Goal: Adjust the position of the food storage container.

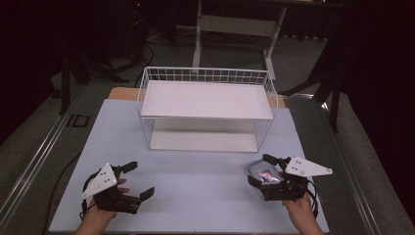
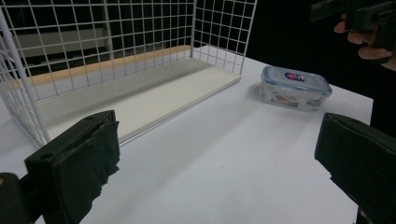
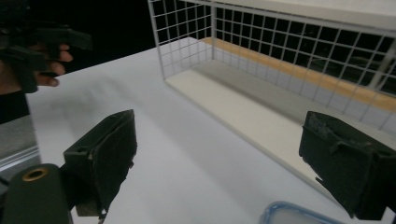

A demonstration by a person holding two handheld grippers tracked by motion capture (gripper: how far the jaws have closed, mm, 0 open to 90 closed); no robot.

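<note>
A clear plastic food container (image 1: 265, 175) with a blue-rimmed lid lies on the white table (image 1: 195, 191) at the front right. My right gripper (image 1: 259, 170) is open, one jaw on either side of the box and neither pressing on it. In the right gripper view the lid's rim (image 3: 292, 211) peeks in low between the wide-apart jaws. My left gripper (image 1: 139, 180) stands open over bare table at the front left with nothing between its jaws. In the left gripper view the container (image 2: 295, 87) lies ahead to the right, beside the wire rack (image 2: 219, 37).
A white two-level wire rack (image 1: 205, 71) stands at the middle back of the table, its open front towards me and both shelves bare. A wooden strip (image 1: 122, 93) runs behind it. On the dark floor beyond are a desk frame (image 1: 235, 24) and stand legs.
</note>
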